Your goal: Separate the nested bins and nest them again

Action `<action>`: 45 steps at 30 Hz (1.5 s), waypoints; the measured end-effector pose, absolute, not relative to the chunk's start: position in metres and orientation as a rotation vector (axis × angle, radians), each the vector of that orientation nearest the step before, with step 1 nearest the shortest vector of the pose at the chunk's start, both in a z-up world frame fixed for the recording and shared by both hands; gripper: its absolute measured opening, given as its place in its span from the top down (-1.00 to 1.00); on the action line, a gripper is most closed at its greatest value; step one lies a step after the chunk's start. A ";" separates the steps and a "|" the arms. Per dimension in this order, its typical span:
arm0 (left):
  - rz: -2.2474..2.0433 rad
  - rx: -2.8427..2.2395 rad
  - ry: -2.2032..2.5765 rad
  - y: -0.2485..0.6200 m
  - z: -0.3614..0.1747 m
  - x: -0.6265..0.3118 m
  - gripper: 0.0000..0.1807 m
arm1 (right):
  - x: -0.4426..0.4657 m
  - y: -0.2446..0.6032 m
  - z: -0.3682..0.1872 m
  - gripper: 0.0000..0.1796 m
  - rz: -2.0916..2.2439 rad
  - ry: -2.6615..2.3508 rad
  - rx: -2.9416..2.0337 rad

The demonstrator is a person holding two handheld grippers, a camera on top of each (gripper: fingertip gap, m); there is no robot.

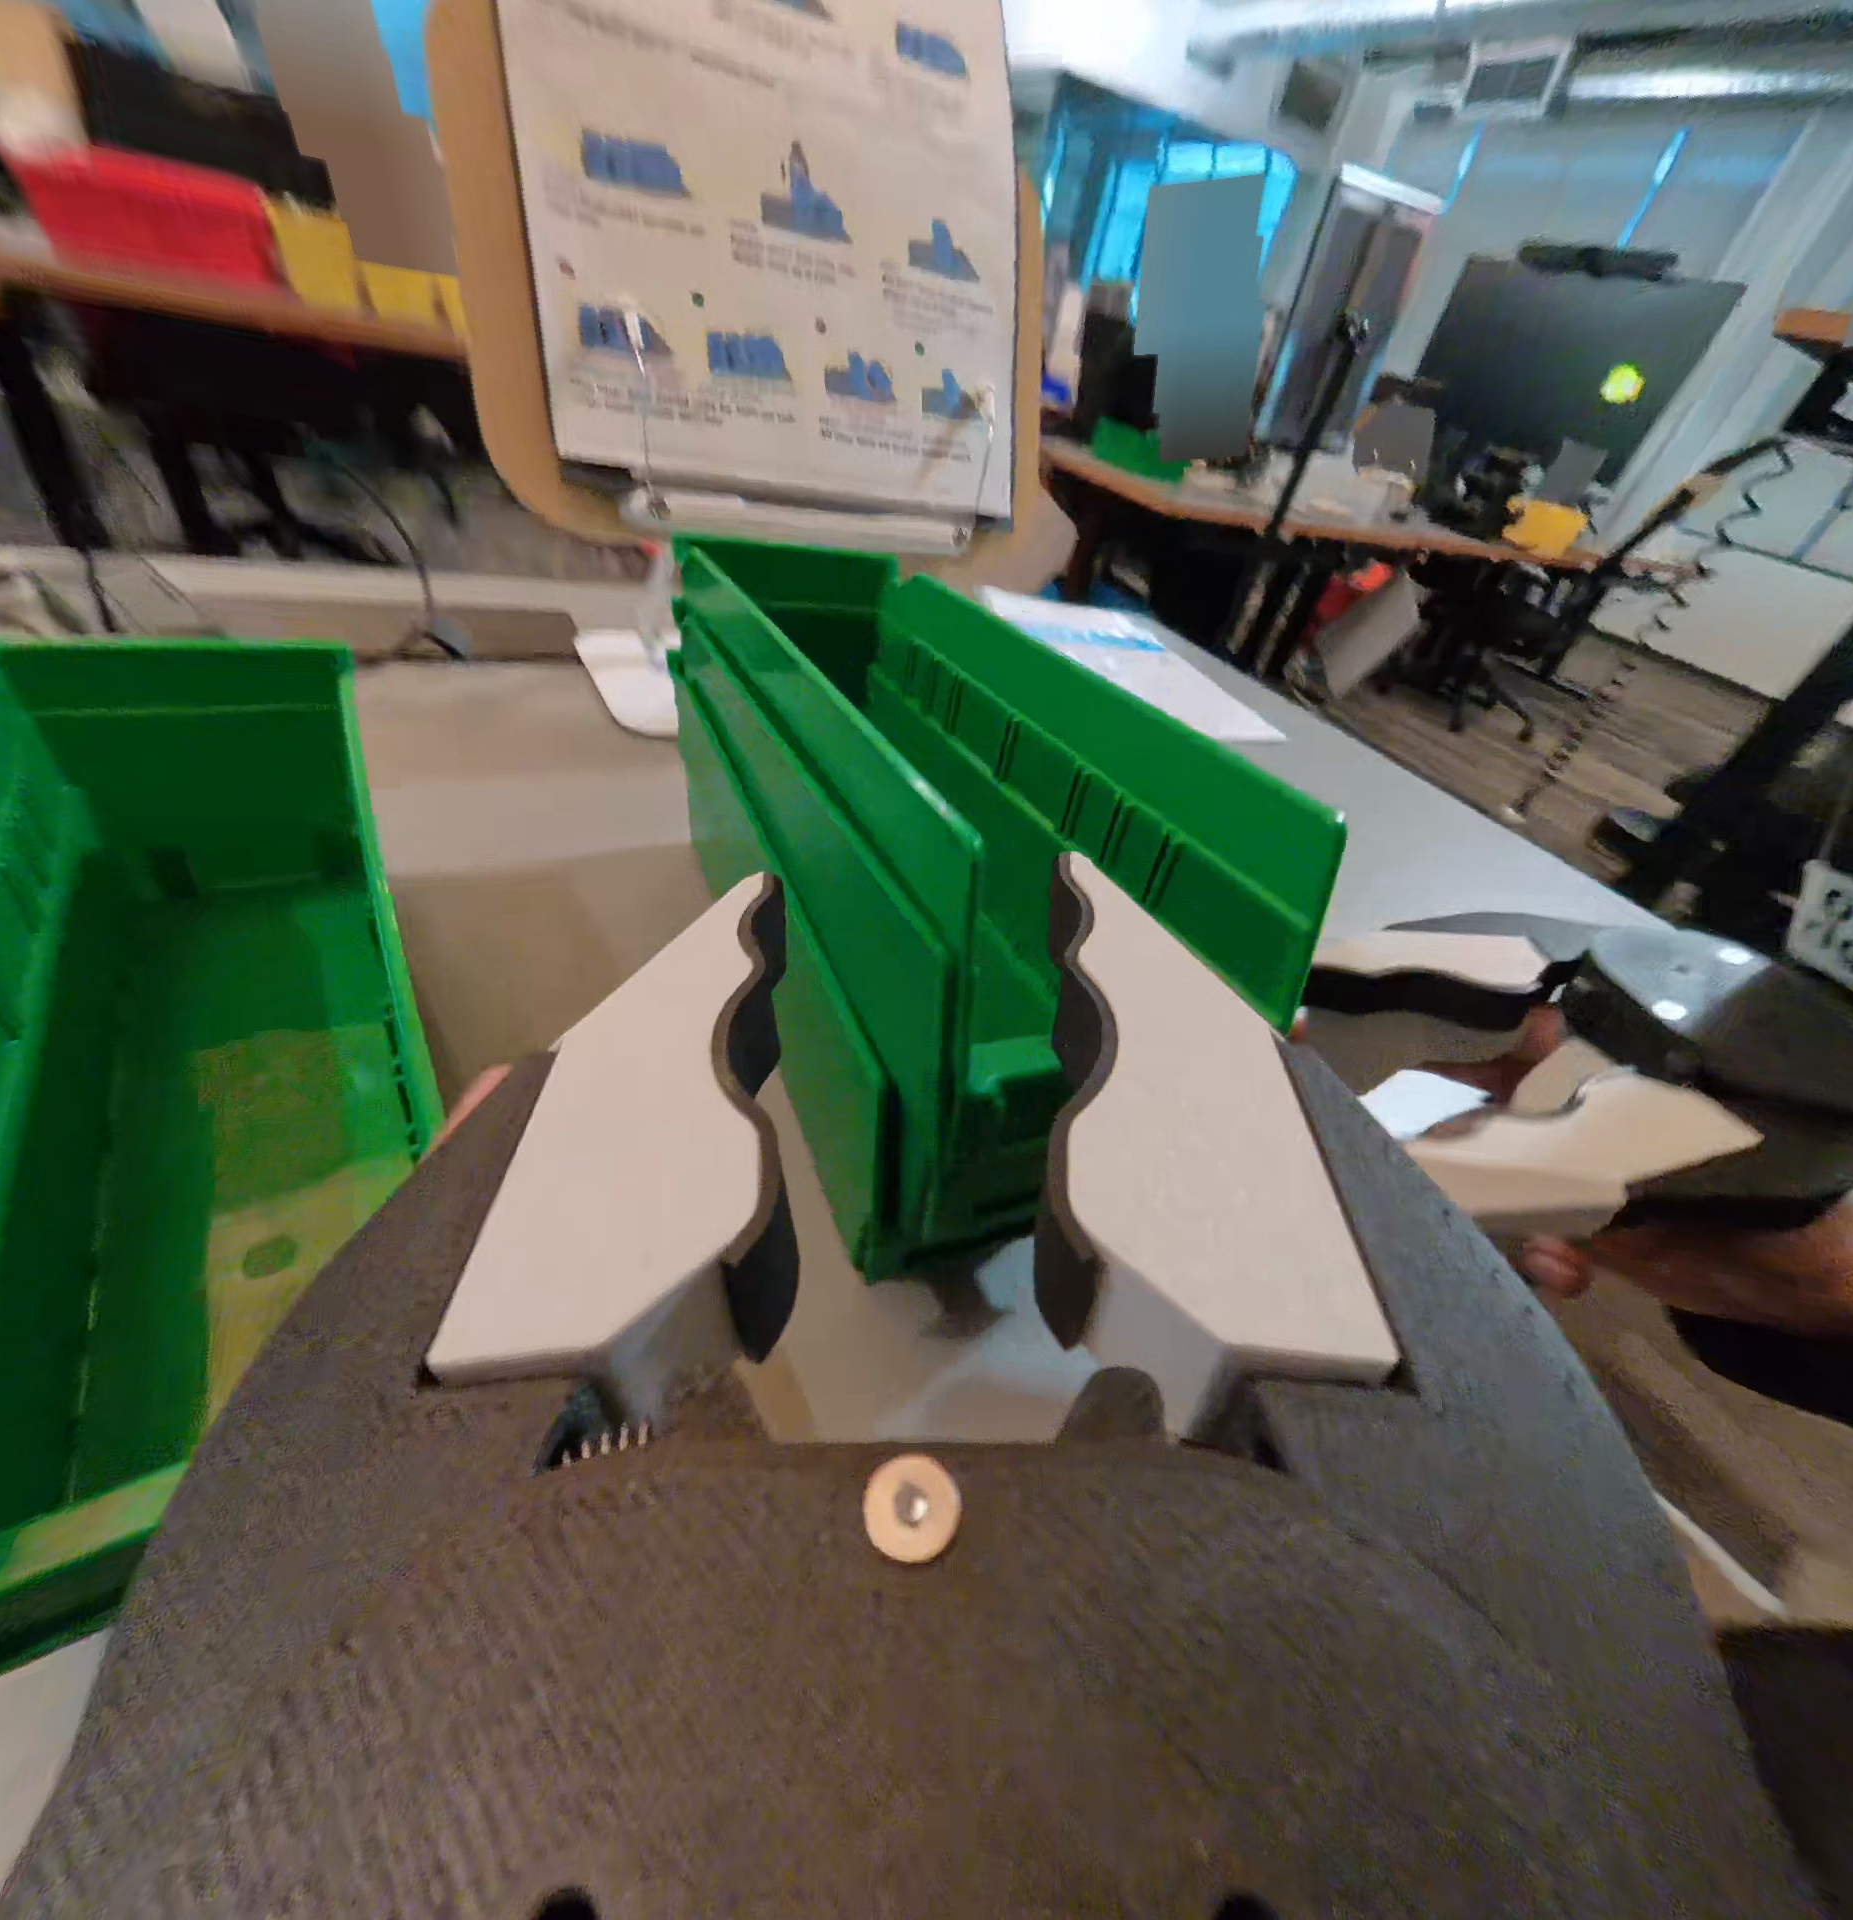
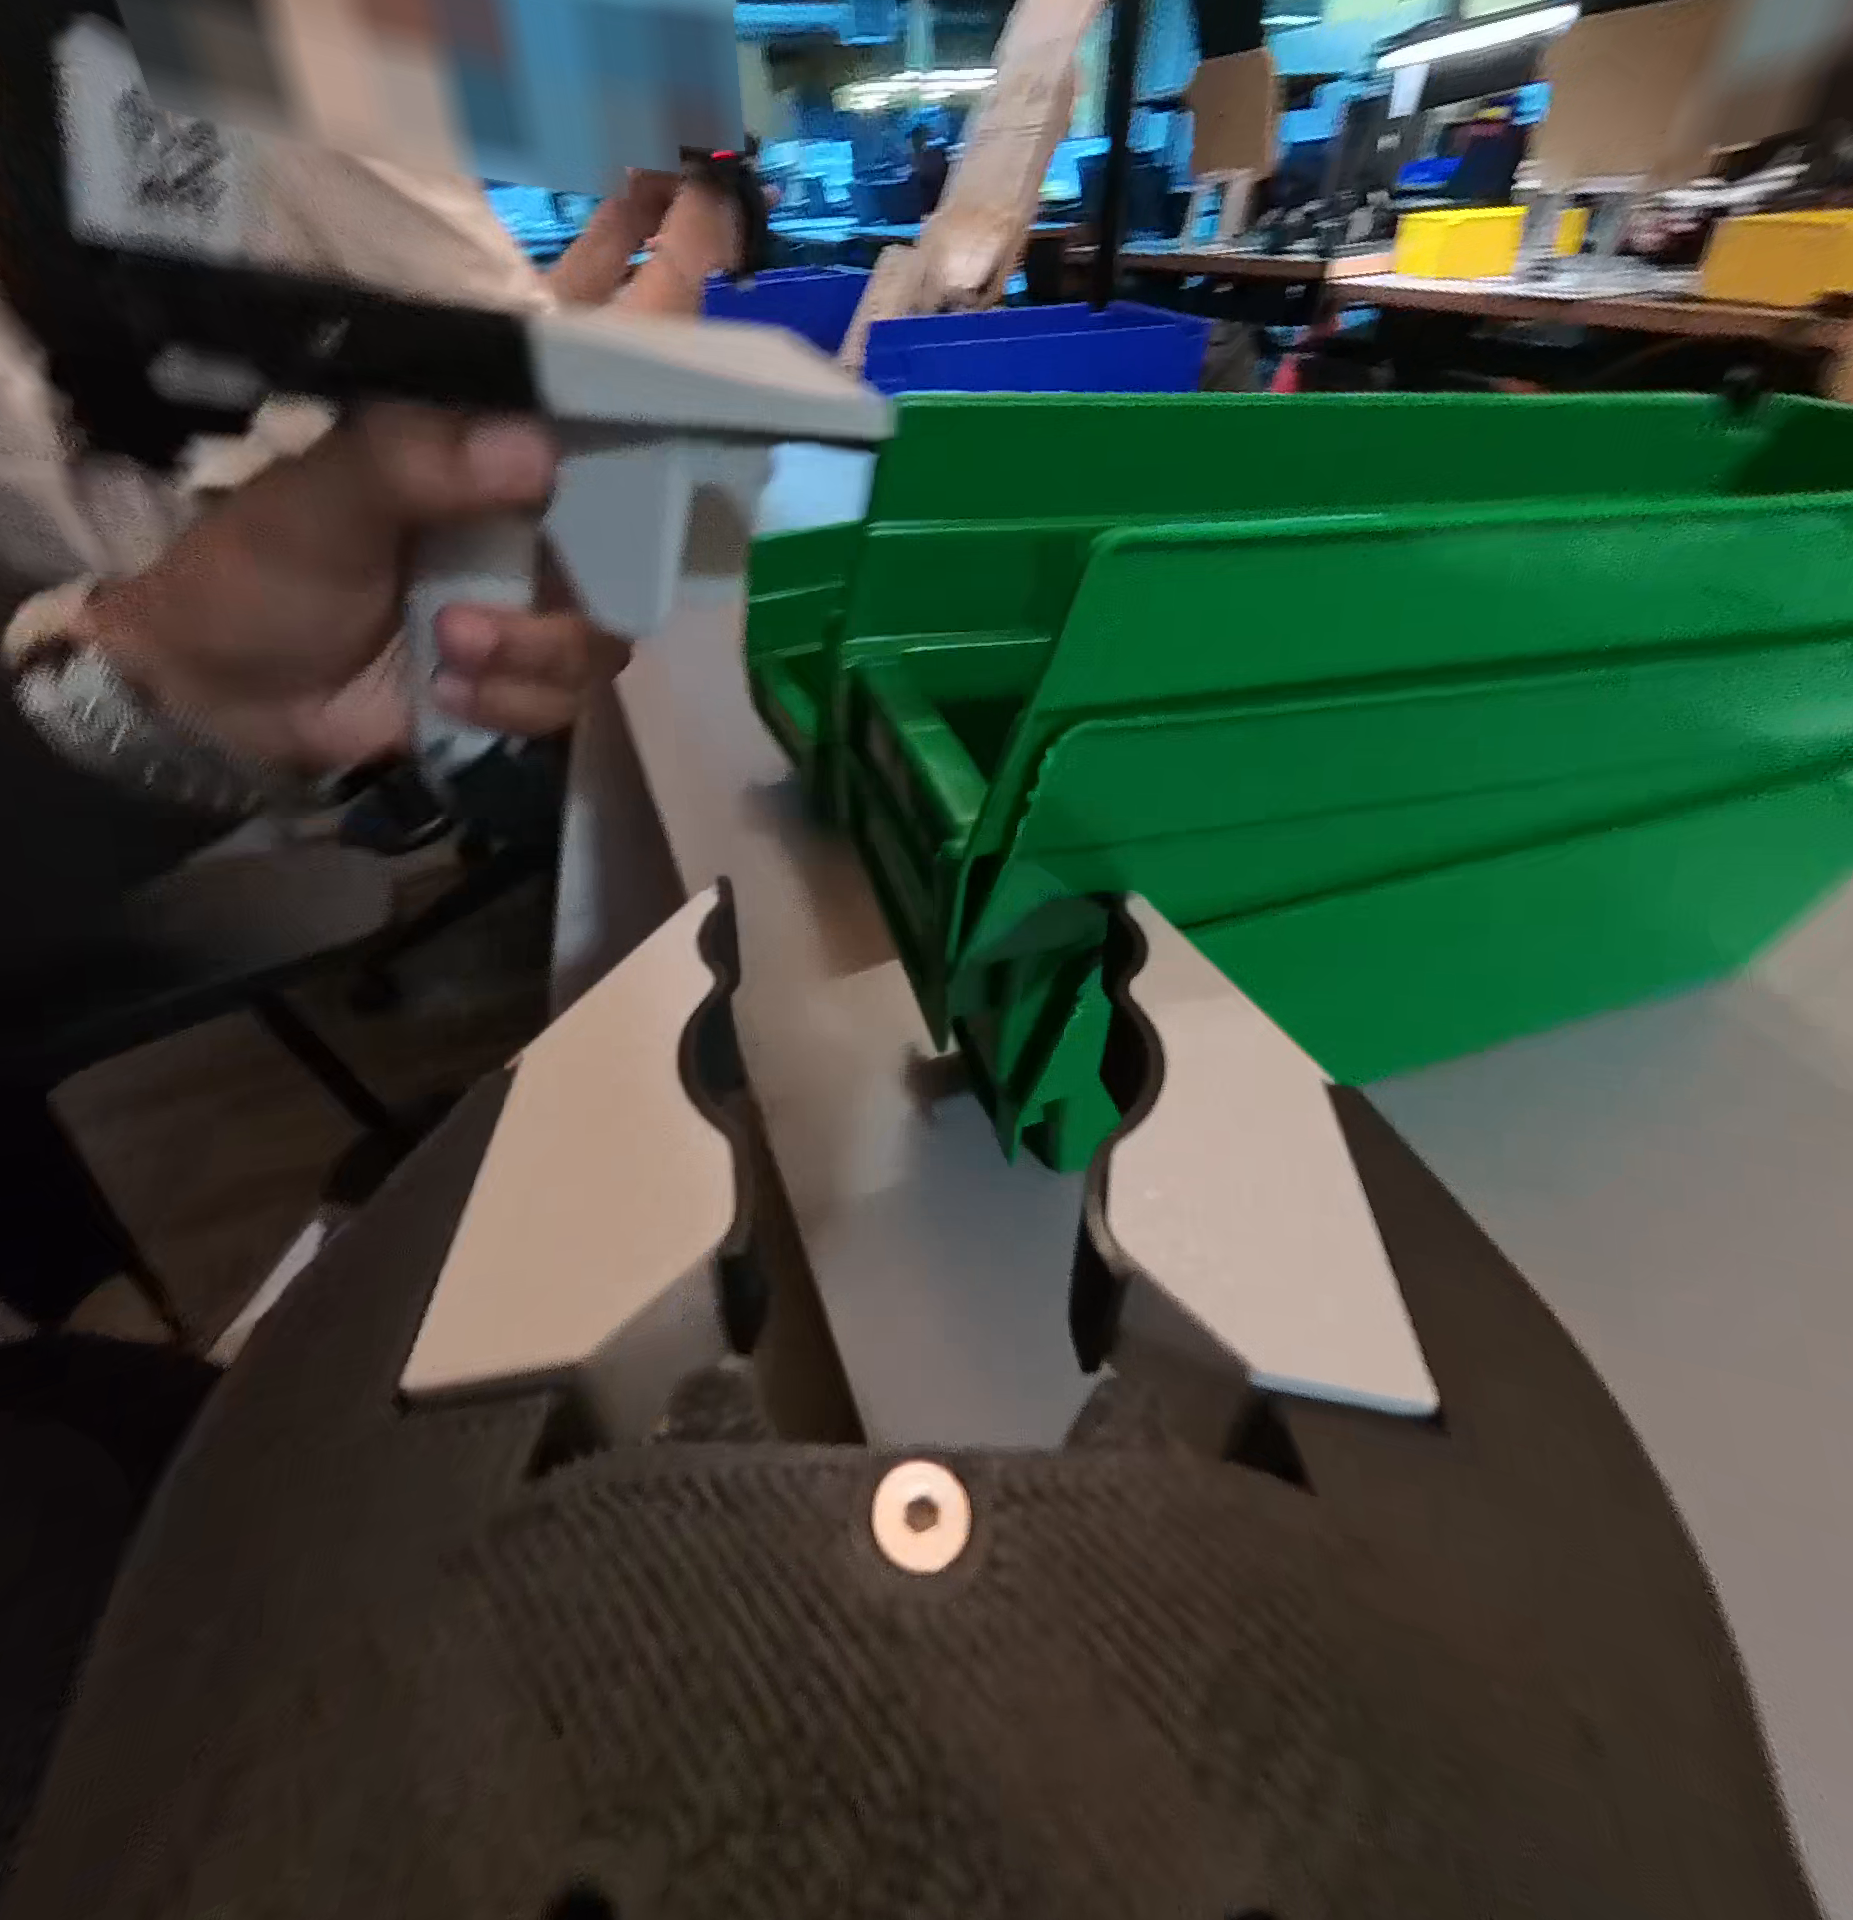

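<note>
Nested bins point(image 1: 880, 935) stood on the grey table point(image 1: 548, 769), just right of a separate green bin point(image 1: 174, 987). The likeliest failure, judging from the layout, was the whole stack lifting together: the left gripper point(image 1: 917, 1039) straddled several wall layers at once, fingers spread and apart from the plastic, so a squeeze might have pinched more than one bin. The right gripper point(image 2: 922, 1039), also spread wide, had one finger point(image 2: 1244, 1143) against the stack's front corner and might have shoved it sideways. The bins were glossy green, long, narrow and ribbed along their walls
</note>
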State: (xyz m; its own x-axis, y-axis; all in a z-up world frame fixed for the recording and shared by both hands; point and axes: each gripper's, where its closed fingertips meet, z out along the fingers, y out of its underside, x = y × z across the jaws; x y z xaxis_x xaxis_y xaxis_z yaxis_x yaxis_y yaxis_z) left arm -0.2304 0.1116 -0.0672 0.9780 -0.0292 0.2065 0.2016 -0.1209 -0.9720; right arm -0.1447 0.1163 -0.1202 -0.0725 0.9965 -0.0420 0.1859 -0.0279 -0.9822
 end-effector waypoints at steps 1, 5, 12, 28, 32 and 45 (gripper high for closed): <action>-0.251 -1.749 -0.133 0.115 -0.066 -0.233 0.38 | -0.147 0.106 -0.121 0.19 1.228 -1.441 -1.301; -0.403 -2.054 -0.056 0.131 -0.064 -0.226 -0.20 | -0.148 0.083 -0.122 0.22 1.354 -1.577 -1.196; -0.200 -2.425 0.276 0.176 -0.047 -0.186 -0.42 | -0.118 0.109 -0.128 0.31 1.321 -1.579 -1.233; 0.033 -3.044 0.014 0.208 -0.114 -0.220 -0.31 | -0.071 0.085 -0.085 0.46 1.390 -1.572 -1.058; 0.050 -3.009 -0.019 0.209 -0.111 -0.220 -0.20 | -0.065 0.081 -0.075 0.48 1.380 -1.562 -1.008; 0.062 -2.925 0.023 0.206 -0.080 -0.227 -0.18 | -0.071 0.098 -0.089 0.53 1.334 -1.558 -1.069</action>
